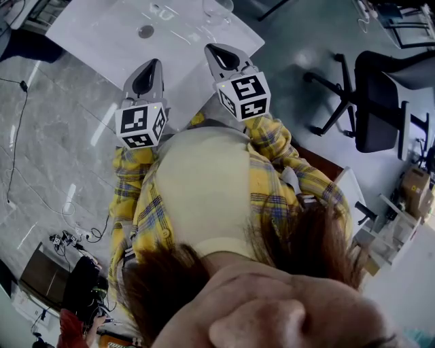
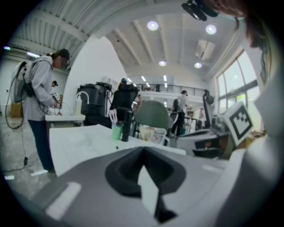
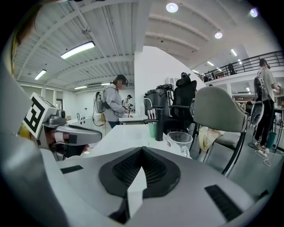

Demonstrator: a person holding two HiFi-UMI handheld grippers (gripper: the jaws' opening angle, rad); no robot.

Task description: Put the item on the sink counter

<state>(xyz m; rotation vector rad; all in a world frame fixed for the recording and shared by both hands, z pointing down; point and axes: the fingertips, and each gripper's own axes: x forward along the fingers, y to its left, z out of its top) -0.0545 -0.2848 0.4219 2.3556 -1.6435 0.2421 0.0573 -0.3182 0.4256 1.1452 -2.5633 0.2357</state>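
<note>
In the head view the left gripper (image 1: 151, 68) and the right gripper (image 1: 216, 51) are held side by side before the person's chest. Both aim at the white counter (image 1: 88, 30), which has a drain (image 1: 146, 31) set in it. A clear glass (image 1: 217, 8) stands near the counter's far edge, well apart from both tips. It is the likeliest item, though the pictures do not settle that. In the left gripper view the left gripper (image 2: 143, 153) has its jaws closed tip to tip with nothing between them. The counter (image 2: 75, 142) stretches ahead, with a green cup (image 2: 116, 131) beside a black tap (image 2: 126, 126). In the right gripper view the right gripper (image 3: 142, 150) is likewise pressed together and empty. The glass (image 3: 179, 141) stands on the counter (image 3: 124, 137) ahead and a little right of the tips, near the tap (image 3: 159, 124) and the cup (image 3: 152, 129). I judge the glass light, stiff, smooth and breakable, apt to slip under hard pads. If it is to be moved, the jaws must first part. A grip across the wall below the rim, or on a handle if it has one, seems safest, with gentle pressure.
</note>
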